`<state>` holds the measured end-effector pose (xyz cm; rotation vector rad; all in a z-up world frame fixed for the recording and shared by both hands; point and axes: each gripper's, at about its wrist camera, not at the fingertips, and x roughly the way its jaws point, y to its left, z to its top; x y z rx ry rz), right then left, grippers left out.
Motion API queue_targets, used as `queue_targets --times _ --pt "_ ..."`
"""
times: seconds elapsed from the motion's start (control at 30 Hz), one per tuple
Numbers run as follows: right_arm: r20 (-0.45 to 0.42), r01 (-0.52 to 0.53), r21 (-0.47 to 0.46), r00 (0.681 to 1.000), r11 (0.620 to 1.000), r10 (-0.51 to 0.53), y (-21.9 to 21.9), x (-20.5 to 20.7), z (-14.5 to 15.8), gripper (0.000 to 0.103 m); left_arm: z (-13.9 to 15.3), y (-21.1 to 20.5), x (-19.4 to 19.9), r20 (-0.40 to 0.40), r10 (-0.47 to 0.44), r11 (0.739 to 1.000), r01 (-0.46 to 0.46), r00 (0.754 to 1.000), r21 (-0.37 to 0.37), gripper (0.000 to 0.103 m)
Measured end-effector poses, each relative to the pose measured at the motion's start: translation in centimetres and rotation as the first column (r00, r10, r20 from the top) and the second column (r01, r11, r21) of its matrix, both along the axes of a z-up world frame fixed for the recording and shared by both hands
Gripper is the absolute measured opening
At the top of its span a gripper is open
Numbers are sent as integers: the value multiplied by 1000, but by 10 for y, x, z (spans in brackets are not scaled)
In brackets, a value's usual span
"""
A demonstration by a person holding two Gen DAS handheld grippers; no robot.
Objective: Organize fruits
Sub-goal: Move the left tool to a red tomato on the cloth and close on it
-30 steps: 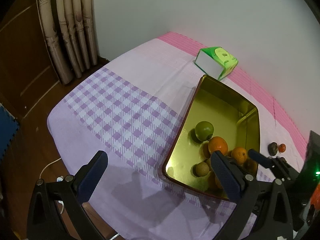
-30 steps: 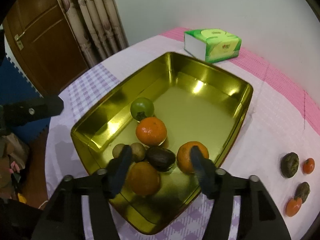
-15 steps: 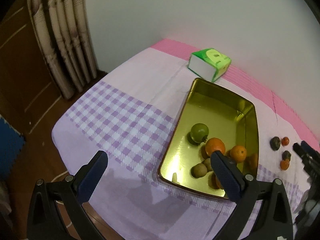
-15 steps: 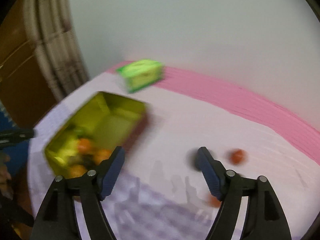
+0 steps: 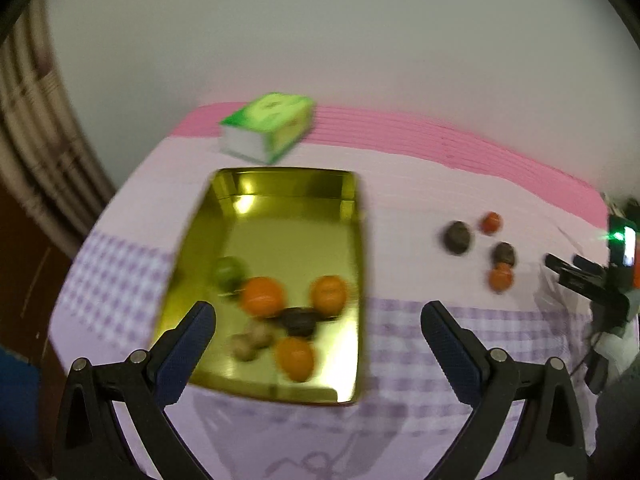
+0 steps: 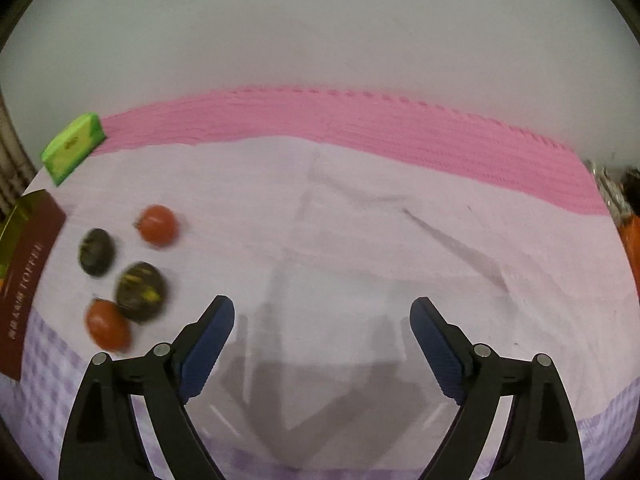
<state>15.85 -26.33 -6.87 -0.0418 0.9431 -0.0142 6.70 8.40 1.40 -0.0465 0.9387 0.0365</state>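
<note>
- The gold tin tray (image 5: 352,248) sits on the tabletop (image 6: 360,220) under a lilac and pink cloth, with a green tissue box (image 5: 268,128) just beyond its far end.
- Most of the fruit is already gathered at the tray's near end: a green fruit (image 5: 229,273), three oranges (image 5: 262,296), a dark avocado-like fruit (image 5: 299,320) and two small brownish fruits (image 5: 250,342) that I can't name through the blur.
- Four pieces lie loose on the cloth to the right of the tray, close together: two small red-orange fruits (image 6: 158,225) and two dark fruits (image 6: 140,292). They look like what is left to collect.
- The left gripper (image 5: 318,320) hangs above the near end of the tray, its jaws spread wide and holding nothing. It seems parked there rather than working.
- The right gripper (image 6: 322,316) is also spread wide and empty, above bare cloth, with the loose cluster off to its left. The tray's dark red outer wall (image 6: 28,272) shows at that view's left edge.
- My guess is the right gripper is lining up for one of those four; the nearest dark fruit and the red-orange one touching it sit so close that a clean grab may nudge the neighbour.
</note>
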Motion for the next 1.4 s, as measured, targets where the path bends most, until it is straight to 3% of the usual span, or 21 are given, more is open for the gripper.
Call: queue_targets --times 0.3,0.43,0.63,1.1,1.4 --pt "-1 -4 -26 1000 1000 4 -26 4 -10 97 -28 -93 30 -60 -181 983 181 982 -5 102" --pt "-6 -18 -24 1000 1000 18 -31 5 -17 103 -40 -119 43 -71 -230 973 230 971 -7 102" --pt "3 -19 -5 1000 1000 19 -37 2 -17 103 -56 -148 63 -115 -262 965 261 958 -30 100" --pt "3 -19 -5 1000 1000 19 -36 1 -17 103 -91 -181 93 -201 -294 955 279 934 -100 57" --pt "3 -19 -5 1000 1000 19 -36 2 -17 103 -97 -188 102 -205 -308 951 300 929 -68 37"
